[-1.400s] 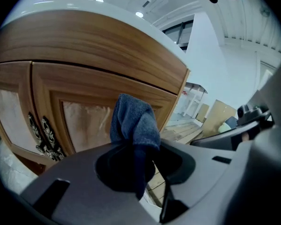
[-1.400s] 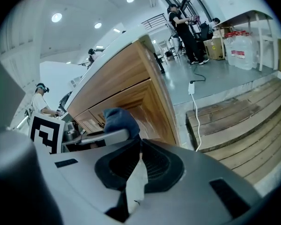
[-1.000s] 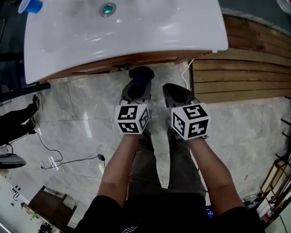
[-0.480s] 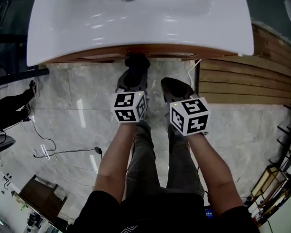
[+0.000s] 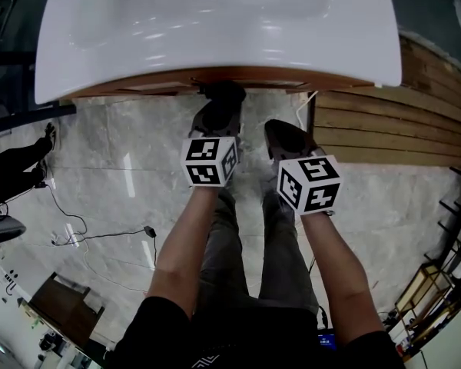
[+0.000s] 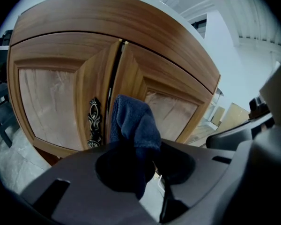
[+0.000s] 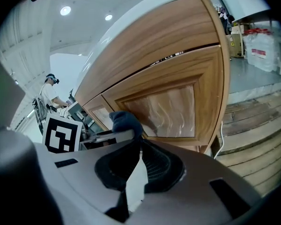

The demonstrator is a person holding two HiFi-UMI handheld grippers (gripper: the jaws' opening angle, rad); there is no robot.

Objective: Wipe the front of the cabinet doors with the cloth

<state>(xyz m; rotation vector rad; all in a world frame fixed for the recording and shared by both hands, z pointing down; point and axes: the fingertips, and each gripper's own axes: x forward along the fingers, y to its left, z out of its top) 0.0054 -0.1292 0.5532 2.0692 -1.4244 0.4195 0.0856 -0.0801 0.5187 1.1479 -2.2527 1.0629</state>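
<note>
Cloth clamped in our left gripper may snag the door handle; our right gripper is closed, empty.

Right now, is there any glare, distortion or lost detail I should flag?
Head view: sharp, with glare streaks on the white sink top. Left gripper view: wide-angle bending curves the cabinet doors; the dark blue cloth loses detail in shadow lower down. Right gripper view: black corners, ceiling lights blown out.
</note>
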